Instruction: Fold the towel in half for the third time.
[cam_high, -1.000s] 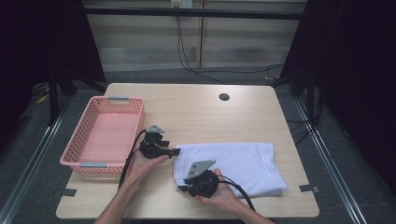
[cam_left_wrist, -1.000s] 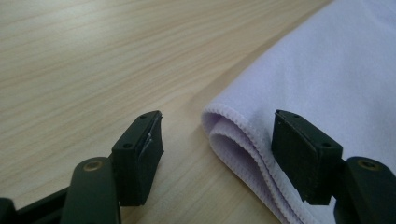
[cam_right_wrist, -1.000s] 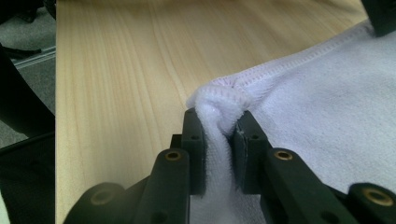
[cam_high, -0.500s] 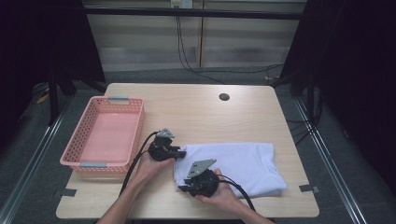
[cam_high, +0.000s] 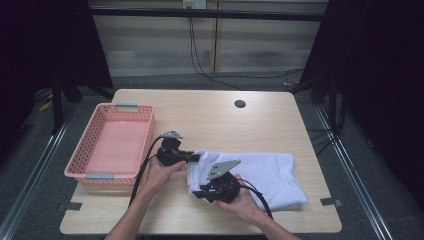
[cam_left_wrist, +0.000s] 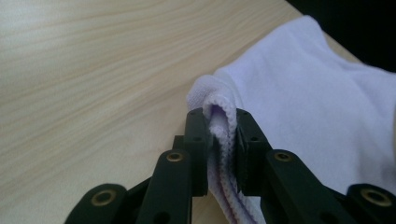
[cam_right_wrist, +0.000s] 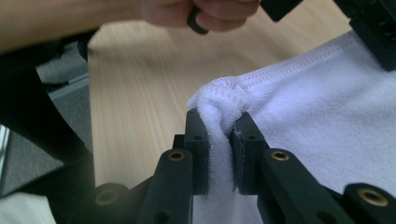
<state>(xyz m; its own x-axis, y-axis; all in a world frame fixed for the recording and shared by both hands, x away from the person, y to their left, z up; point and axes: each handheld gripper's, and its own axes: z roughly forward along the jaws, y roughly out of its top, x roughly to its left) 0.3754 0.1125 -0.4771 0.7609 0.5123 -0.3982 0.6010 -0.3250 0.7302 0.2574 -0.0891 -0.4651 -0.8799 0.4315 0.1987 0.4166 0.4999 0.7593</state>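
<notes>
left gripper (cam_high: 192, 157) just closed, pinching white folded shirt (cam_high: 265, 172) hem, right gripper (cam_high: 200, 192) clamped on its near corner, wooden table (cam_high: 210, 120)

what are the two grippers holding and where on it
Both hold the white shirt: left gripper and right gripper each pinch a bunched stitched edge.

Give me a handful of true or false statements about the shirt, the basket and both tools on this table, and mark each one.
1. The left tool pinches the hem of the white shirt. True.
2. The right tool is open and holds nothing. False: it is shut on a fold of the shirt.
3. The pink basket holds folded clothes. False: nothing lies in it.
4. The shirt lies on the table, right of the basket. True.
</notes>
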